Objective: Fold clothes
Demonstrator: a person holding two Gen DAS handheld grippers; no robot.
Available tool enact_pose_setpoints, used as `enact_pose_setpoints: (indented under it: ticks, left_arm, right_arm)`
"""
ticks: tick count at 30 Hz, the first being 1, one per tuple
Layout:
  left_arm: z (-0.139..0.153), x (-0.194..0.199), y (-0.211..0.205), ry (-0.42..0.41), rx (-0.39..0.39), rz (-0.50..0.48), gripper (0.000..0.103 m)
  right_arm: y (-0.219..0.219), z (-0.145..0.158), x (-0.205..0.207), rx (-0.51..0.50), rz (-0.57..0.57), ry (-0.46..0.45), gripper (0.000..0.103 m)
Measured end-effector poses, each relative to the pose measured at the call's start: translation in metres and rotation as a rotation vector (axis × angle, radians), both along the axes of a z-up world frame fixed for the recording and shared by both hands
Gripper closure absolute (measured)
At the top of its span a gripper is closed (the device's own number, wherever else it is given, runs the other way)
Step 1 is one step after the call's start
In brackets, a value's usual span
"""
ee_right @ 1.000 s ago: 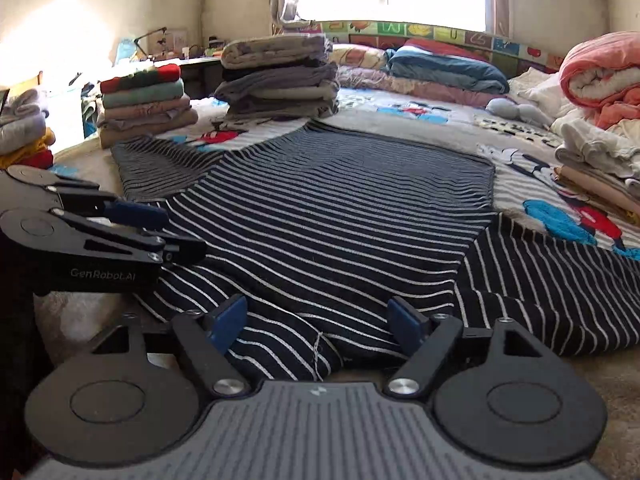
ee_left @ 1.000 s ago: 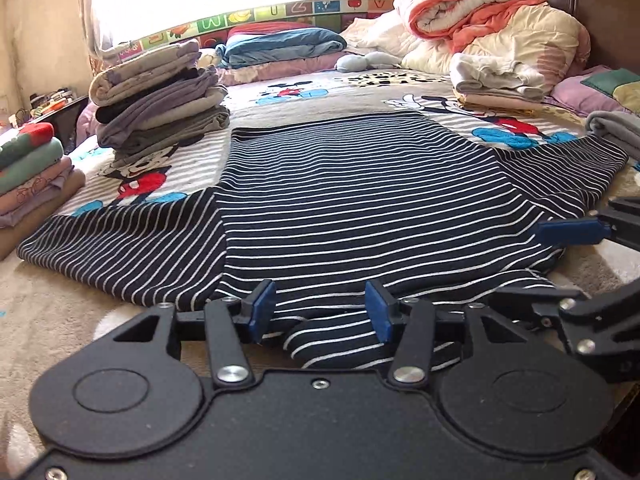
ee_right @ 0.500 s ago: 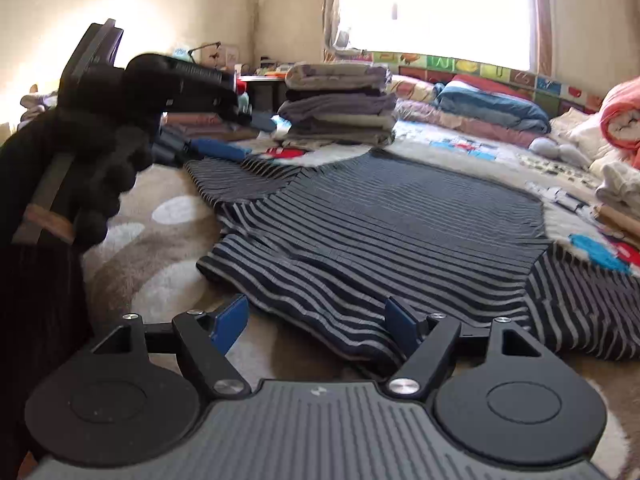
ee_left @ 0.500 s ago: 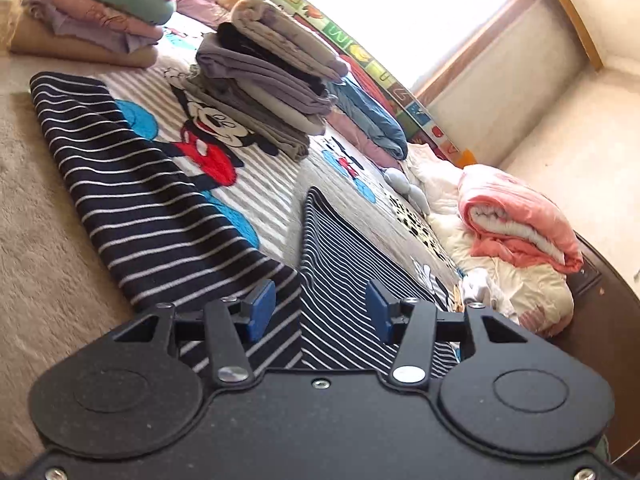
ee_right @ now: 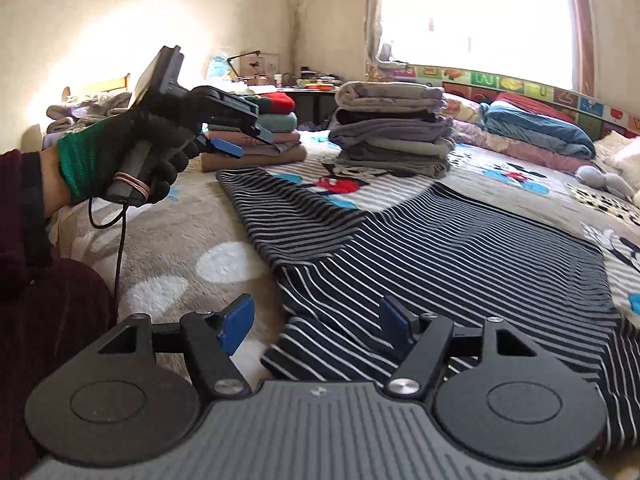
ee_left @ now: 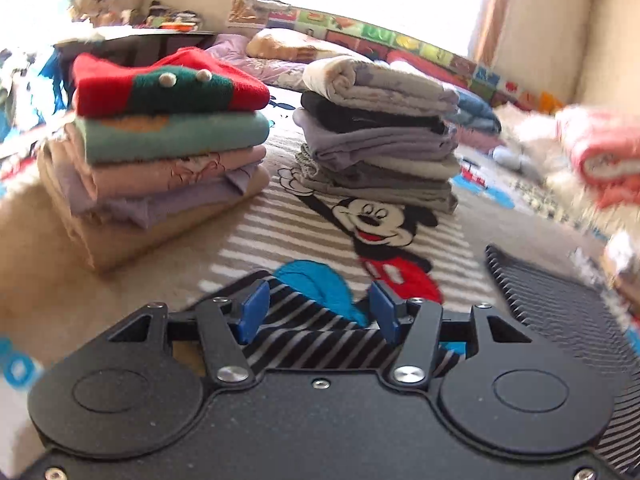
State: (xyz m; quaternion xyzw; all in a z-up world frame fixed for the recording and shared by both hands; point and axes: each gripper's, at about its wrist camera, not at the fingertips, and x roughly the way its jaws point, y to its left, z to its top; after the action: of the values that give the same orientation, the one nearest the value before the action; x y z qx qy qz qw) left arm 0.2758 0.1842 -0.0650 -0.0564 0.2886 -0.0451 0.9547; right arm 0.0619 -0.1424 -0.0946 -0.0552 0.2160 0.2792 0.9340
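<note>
A navy shirt with white stripes lies flat on the bed, its left sleeve stretched toward the folded piles. In the left wrist view that sleeve's end lies just under my left gripper, which is open and holds nothing. The right wrist view shows the left gripper in a gloved hand, raised above the sleeve end. My right gripper is open over the shirt's rumpled near hem corner, gripping nothing.
Two stacks of folded clothes stand beyond the sleeve: a red-topped stack and a grey and lilac stack. A cartoon-mouse bedspread covers the bed. Pillows lie at the far right, and a dark sleeve fills the near left.
My left gripper has swung from the shirt's hem out to the left sleeve's end, staying open. The right gripper has shifted toward the hem's left corner, also open.
</note>
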Motion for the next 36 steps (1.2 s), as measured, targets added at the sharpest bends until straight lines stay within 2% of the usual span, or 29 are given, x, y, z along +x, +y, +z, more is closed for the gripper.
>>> enact_pose_setpoints:
  ticks: [2,5,9,16,17,18,19,20,21,26,36]
  left_arm:
    - [-0.006,0.016,0.009,0.044,0.069,-0.056,0.054]
    - [-0.013,0.035,0.02,0.077,0.102,-0.128,0.055]
    - [-0.013,0.052,0.024,0.098,0.142,-0.177,0.056]
    - [-0.022,0.075,0.027,0.16,0.18,-0.256,0.058]
    - [-0.023,0.078,0.027,0.168,0.185,-0.267,0.066]
    - [-0.024,0.079,0.028,0.173,0.18,-0.275,0.081]
    - [-0.024,0.079,0.028,0.173,0.17,-0.283,0.089]
    - [-0.024,0.077,0.03,0.162,0.155,-0.263,0.097]
    - [-0.023,0.075,0.032,0.151,0.141,-0.243,0.099]
    - [-0.02,0.066,0.044,0.095,0.069,-0.143,0.102]
    - [-0.014,0.046,0.068,-0.016,-0.075,0.057,0.101]
  right_arm:
    - [0.019,0.002,0.013,0.004,0.035,0.004,0.034]
    - [0.047,0.0,0.038,0.029,0.083,0.044,0.033]
    - [0.076,-0.004,0.058,0.035,0.125,0.067,0.033]
    - [0.092,-0.018,0.083,0.063,0.126,0.127,0.033]
    - [0.091,-0.021,0.085,0.069,0.123,0.138,0.032]
    - [0.091,-0.023,0.085,0.075,0.125,0.147,0.031]
    - [0.091,-0.024,0.085,0.073,0.127,0.151,0.03]
    - [0.094,-0.024,0.084,0.057,0.13,0.147,0.027]
    - [0.097,-0.025,0.082,0.04,0.133,0.143,0.025]
    - [0.11,-0.026,0.077,-0.036,0.147,0.131,0.018]
    - [0.111,-0.028,0.078,-0.046,0.148,0.142,0.018]
